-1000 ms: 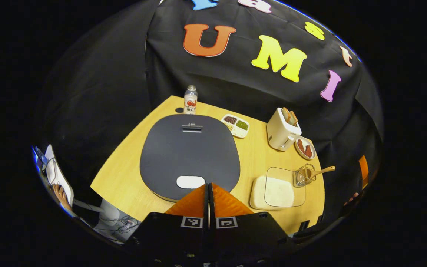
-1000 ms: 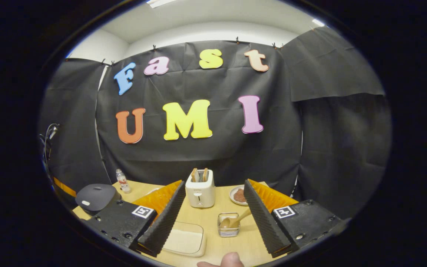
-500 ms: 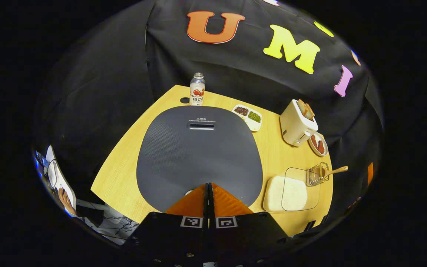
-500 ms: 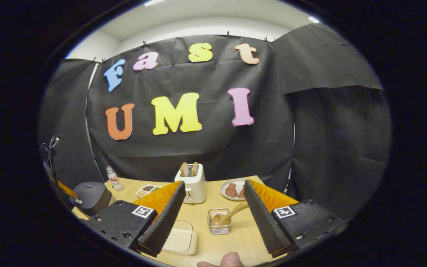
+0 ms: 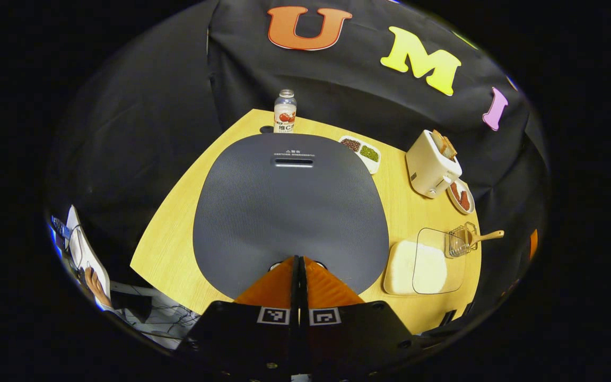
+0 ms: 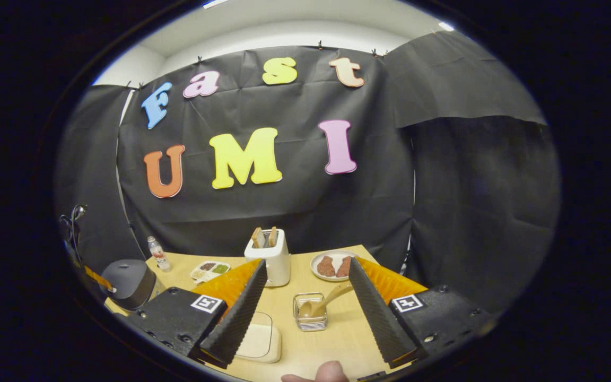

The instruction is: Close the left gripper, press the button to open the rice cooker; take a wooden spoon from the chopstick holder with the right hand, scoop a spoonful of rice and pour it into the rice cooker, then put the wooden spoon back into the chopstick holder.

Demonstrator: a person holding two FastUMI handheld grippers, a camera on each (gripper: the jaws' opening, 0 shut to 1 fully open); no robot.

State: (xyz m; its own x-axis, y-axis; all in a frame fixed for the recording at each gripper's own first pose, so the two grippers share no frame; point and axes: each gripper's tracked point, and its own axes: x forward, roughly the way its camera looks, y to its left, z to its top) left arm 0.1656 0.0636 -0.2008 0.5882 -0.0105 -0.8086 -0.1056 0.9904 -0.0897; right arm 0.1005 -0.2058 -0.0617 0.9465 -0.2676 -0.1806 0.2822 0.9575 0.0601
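The dark grey rice cooker (image 5: 289,207) sits with its lid down, right under my left gripper (image 5: 298,260). That gripper is shut, and its tips rest at the lid's near edge, over the pale button, which is almost hidden. In the right gripper view the cooker (image 6: 128,276) is at the far left. A wooden spoon (image 6: 322,301) leans in the wire chopstick holder (image 6: 311,313), between the fingers of my open right gripper (image 6: 305,294) but farther off. The rice container (image 5: 425,261) with a clear lid lies beside the holder (image 5: 459,241).
A white toaster (image 5: 433,164) with bread, a plate of meat (image 5: 460,196), a divided dish of beans (image 5: 361,151) and a small bottle (image 5: 285,112) stand at the back of the wooden table (image 5: 173,239). A fingertip (image 6: 326,371) shows at the bottom edge.
My left gripper has come down and forward onto the cooker's lid, covering the button. The right gripper has drifted slightly right and stays open.
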